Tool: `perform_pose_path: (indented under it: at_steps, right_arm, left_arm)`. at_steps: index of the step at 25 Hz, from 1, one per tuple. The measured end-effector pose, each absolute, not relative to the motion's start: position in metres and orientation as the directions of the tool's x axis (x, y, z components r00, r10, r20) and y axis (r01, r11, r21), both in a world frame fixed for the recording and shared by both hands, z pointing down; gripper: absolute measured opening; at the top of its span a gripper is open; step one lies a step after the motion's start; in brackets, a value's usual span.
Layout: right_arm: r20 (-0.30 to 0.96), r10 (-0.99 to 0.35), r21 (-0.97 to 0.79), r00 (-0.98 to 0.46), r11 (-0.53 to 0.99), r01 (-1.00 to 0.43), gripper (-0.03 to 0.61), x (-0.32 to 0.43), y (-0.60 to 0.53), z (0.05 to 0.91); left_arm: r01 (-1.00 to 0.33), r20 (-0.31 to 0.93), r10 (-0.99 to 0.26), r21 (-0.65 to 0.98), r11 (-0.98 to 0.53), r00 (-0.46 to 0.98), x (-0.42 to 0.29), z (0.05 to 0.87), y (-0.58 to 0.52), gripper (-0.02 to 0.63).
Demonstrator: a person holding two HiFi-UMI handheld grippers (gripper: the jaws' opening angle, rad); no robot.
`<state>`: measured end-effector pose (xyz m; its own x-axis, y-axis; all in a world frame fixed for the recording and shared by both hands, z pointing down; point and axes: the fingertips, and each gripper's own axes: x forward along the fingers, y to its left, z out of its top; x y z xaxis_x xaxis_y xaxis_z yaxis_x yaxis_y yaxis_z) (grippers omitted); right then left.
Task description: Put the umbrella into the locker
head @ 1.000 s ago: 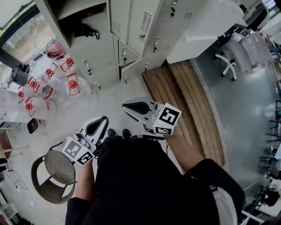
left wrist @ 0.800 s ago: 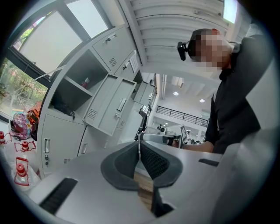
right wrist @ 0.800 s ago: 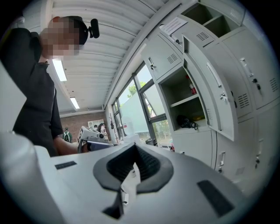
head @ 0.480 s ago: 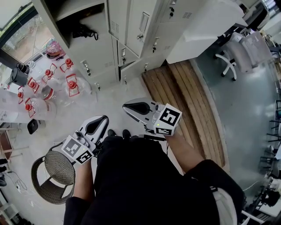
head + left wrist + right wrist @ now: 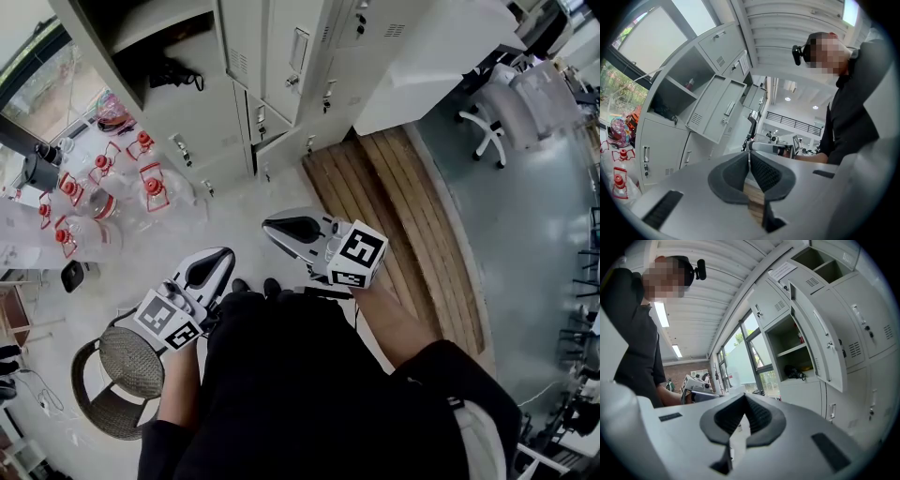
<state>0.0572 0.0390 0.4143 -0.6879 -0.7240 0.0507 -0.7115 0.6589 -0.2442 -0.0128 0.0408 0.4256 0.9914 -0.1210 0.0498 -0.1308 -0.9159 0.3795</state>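
Note:
The grey lockers stand ahead of me. One compartment is open, and a black bundle with a strap, seemingly the umbrella, lies on its floor. The same bundle shows in the right gripper view and, dimly, in the left gripper view. My left gripper is held level in front of my body, jaws together and empty. My right gripper is beside it, also shut on nothing. Both are well short of the lockers.
Several clear water jugs with red caps crowd the floor at left. A wicker chair stands by my left side. Wooden planks lie at right, an office chair beyond. An open locker door juts out.

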Motion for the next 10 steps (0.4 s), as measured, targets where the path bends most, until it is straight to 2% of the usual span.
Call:
perform_pose_path:
  at_steps: [10]
  right_arm:
    - [0.063, -0.729, -0.255, -0.681, 0.648, -0.717, 0.011, 0.064, 0.037, 0.426]
  left_arm:
    - [-0.113, 0.064, -0.095, 0.420, -0.901, 0.993, -0.003, 0.441, 0.045, 0.025]
